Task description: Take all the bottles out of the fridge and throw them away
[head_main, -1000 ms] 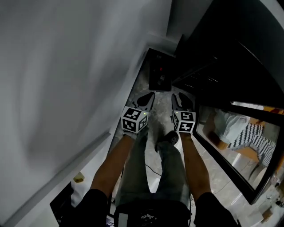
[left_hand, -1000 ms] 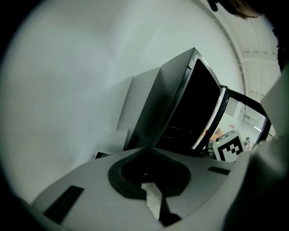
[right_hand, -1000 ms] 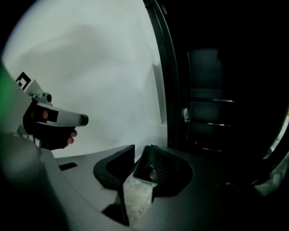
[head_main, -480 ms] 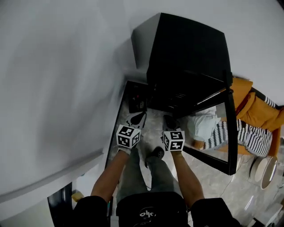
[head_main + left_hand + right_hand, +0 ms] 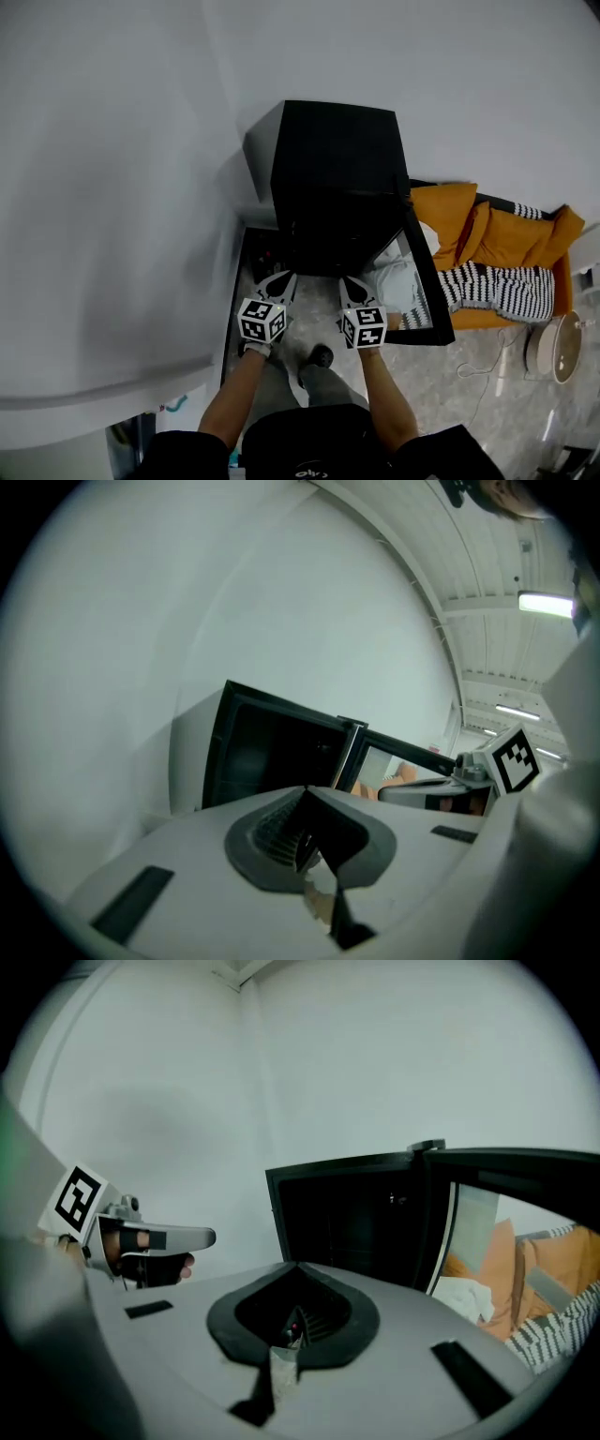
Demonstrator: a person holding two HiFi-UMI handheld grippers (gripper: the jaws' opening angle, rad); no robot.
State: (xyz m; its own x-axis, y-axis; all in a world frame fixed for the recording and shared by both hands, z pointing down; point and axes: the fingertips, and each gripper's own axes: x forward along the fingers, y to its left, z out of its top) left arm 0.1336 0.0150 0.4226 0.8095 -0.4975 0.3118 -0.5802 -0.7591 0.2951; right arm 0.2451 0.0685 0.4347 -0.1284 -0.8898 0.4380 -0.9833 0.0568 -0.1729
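A white wall (image 5: 112, 187) rises behind a pale marble floor (image 5: 450, 375). The black fridge (image 5: 337, 178) stands at the floor's far edge against that wall, its glass door (image 5: 422, 291) swung open toward an orange sofa (image 5: 497, 234). Its inside is too dark to show any contents. In front of it, the left gripper (image 5: 278, 279) and right gripper (image 5: 352, 284) are side by side, each with jaws pressed together on nothing.

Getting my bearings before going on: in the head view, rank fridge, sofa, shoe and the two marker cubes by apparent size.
1. Fridge
2. Sofa
3. Left cube and right cube: alike, and enlarged by nearness to the camera
4. Shoe
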